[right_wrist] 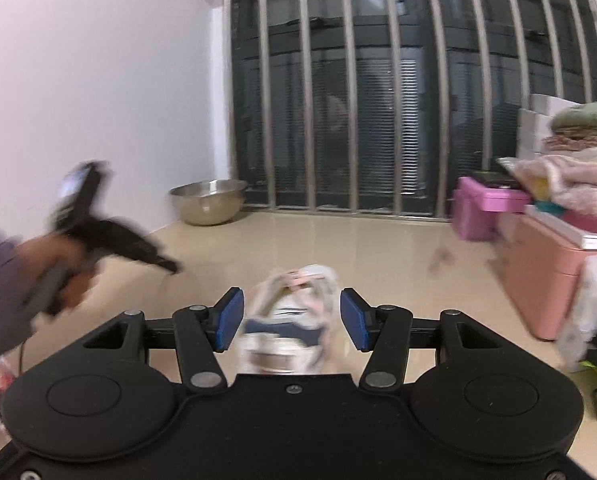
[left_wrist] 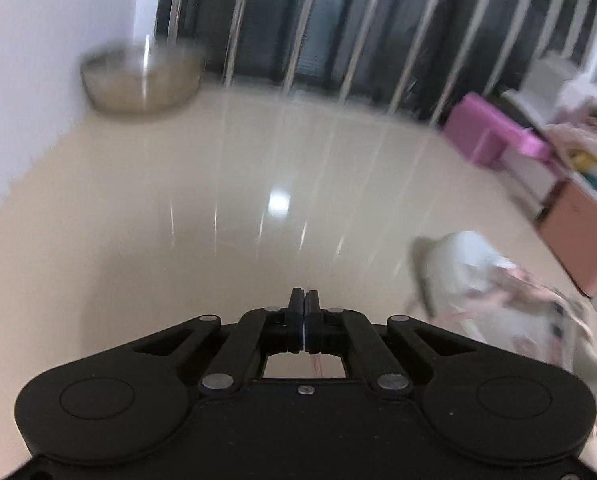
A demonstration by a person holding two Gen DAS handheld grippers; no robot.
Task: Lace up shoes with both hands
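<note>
Glossy floor (left_wrist: 202,208) — left gripper (left_wrist: 305,298) closed, shoe (left_wrist: 498,300) beside.

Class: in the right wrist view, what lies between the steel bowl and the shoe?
Only bare, shiny floor between bowl and shoe; the right wrist view shows it.

Light: even, soft indoor light | Glare: bright patch and pale streaks on the glossy floor (left_wrist: 278,200) | Blur: left view smeared, shoe (left_wrist: 498,300) and bowl (left_wrist: 142,80) soft (right view sharper, its shoe still blurred) | Edges: fisheye bends window bars (right_wrist: 350,80), corners dark
</note>
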